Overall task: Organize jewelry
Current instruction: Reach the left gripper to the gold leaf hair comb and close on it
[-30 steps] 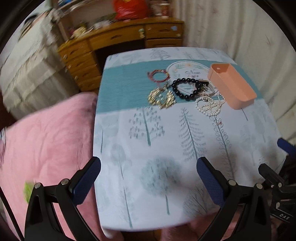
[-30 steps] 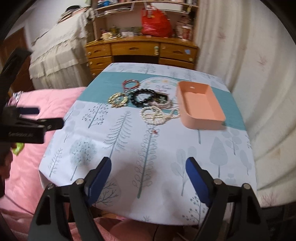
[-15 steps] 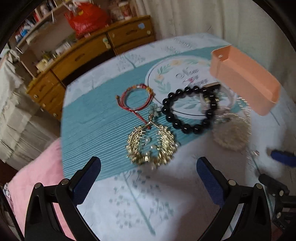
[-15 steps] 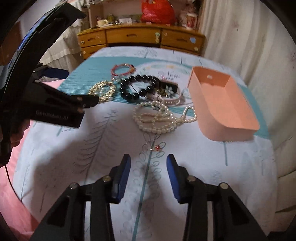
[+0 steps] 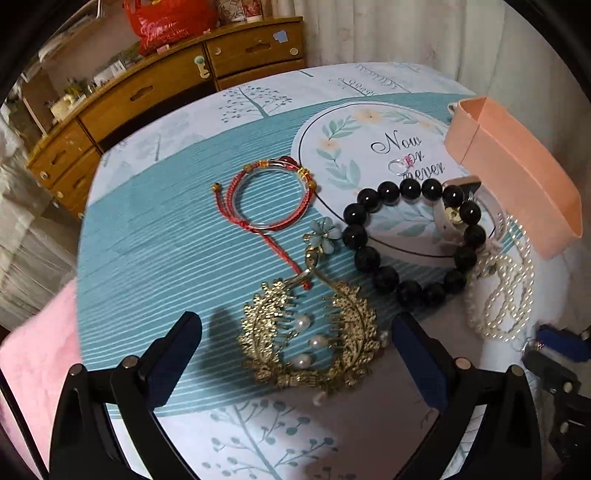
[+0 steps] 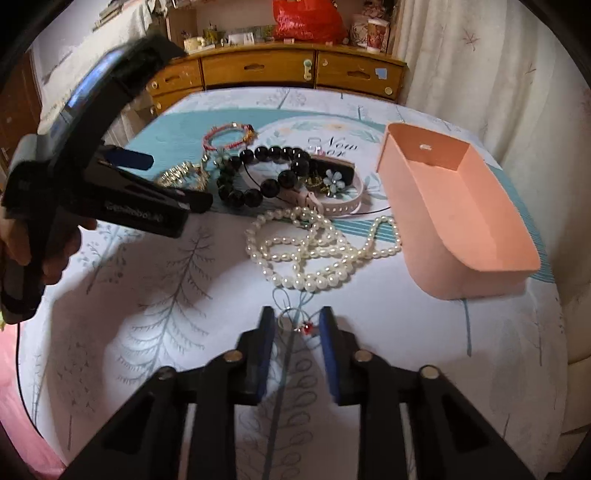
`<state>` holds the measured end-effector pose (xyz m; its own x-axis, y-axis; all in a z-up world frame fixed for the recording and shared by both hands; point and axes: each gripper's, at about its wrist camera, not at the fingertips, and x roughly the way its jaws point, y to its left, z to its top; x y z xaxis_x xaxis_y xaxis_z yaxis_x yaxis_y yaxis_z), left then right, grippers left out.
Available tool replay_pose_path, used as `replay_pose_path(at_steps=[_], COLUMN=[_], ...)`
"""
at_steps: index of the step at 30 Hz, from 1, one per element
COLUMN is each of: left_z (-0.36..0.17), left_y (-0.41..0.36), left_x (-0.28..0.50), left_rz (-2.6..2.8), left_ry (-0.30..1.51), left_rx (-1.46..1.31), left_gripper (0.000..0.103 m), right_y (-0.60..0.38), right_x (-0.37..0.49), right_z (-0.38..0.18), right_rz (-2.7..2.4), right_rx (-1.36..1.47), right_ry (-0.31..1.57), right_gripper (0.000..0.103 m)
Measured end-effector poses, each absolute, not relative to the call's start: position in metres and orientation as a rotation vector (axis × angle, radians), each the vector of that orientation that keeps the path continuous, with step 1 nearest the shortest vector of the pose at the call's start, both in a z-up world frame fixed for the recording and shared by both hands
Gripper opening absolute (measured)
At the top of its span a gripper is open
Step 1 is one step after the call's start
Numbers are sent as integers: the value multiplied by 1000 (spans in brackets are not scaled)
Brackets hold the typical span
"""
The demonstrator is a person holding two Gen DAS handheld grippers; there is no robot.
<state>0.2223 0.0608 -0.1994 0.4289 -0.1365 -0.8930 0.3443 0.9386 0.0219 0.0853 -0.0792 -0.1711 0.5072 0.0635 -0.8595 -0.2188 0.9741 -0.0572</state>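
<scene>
**Both grippers low over the jewelry, nothing gripped**

Your right gripper (image 6: 296, 325) sits low at the near part of the tablecloth (image 6: 424, 325), jaws drawn in to a narrow gap, one blue pad on each side of the small silver ring with the red stone (image 6: 300, 325). The pads are close to it, but whether they touch it is hard to tell; it lies flat on the cloth, so you're not holding it.

Just beyond, there's the pearl necklace (image 6: 314, 251), heaped in loose loops. Right of it stands the pink tray (image 6: 476, 284), open side up.

Your left gripper (image 5: 295, 332) comes in from the left, your hand (image 6: 22, 240) wrapped round its handle, fingers pointing toward the pile. Its jaws stand wide and hold nothing. Between them on the cloth rests the gold leaf hairpiece (image 5: 306, 339) with its pearl drops, neither pad touching it.

Farther on, the red cord bracelet (image 5: 269, 199) lies on the teal band, its tail running down to the hairpiece. Right of that is the black bead bracelet (image 5: 410, 240), lying against a pale pink strap (image 6: 343, 201). At the back, the wooden dresser (image 6: 295, 66) and a red bag (image 6: 306, 18).
</scene>
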Motion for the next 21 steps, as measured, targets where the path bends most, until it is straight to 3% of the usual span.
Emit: replay_pose_path(at_steps=[5,14,21], left_z=[-197,-190,-141], left_y=[62,61,55], left_x=[225,212,191], left_rz=[-323,-273,-270], left_ry=[1075,1079,1045], left_rx=[162,138,153], left_gripper=[71,70,70], right_y=[-81,-86,-91], right_x=[85,83,71], right_z=[-172,-166,-144], right_rz=[167,149,122], right_rx=[-117,-29,82], right_ry=[1041,1054,991], right_gripper=[11,7,7])
